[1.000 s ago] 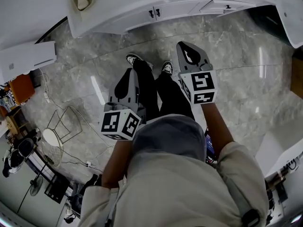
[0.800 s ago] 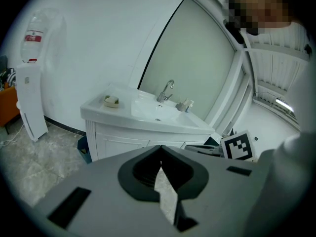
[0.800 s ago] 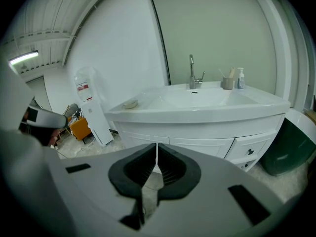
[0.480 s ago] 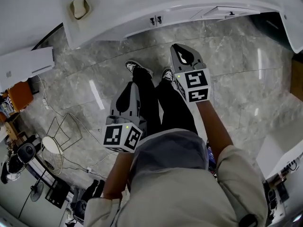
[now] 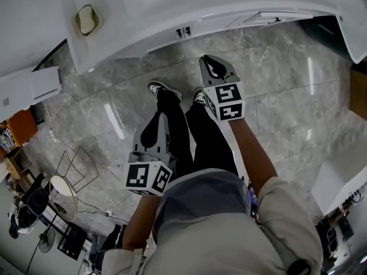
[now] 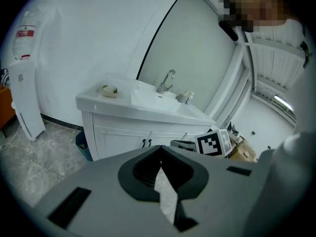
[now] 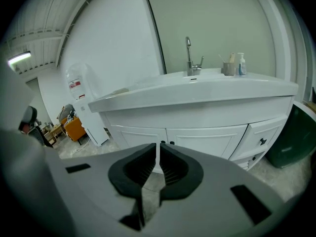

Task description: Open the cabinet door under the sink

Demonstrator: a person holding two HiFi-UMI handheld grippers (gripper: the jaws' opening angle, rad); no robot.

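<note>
The white vanity [image 5: 172, 7] with its sink runs along the top of the head view. Its two under-sink cabinet doors [image 7: 197, 141] are closed, and a pair of small dark handles [image 7: 166, 142] [image 5: 183, 32] sits at their meeting edge. My right gripper [image 5: 211, 60] [image 7: 158, 145] is held out in front of those handles, a short way from the doors, jaws shut on nothing. My left gripper [image 5: 151, 121] [image 6: 160, 147] hangs lower and further back by the person's left leg, also shut and empty. The doors [image 6: 121, 141] also appear in the left gripper view.
A faucet [image 7: 189, 56], a cup and a bottle [image 7: 235, 63] stand on the counter, and a soap dish [image 5: 86, 19] lies at its left end. Drawers [image 7: 259, 138] and a dark bin [image 7: 296, 137] are to the right. A white appliance [image 5: 28, 87] and a wire rack [image 5: 77, 153] stand at the left.
The person has stepped closer to the vanity. My right gripper has moved forward toward the cabinet handles. The left gripper stays low by the leg.
</note>
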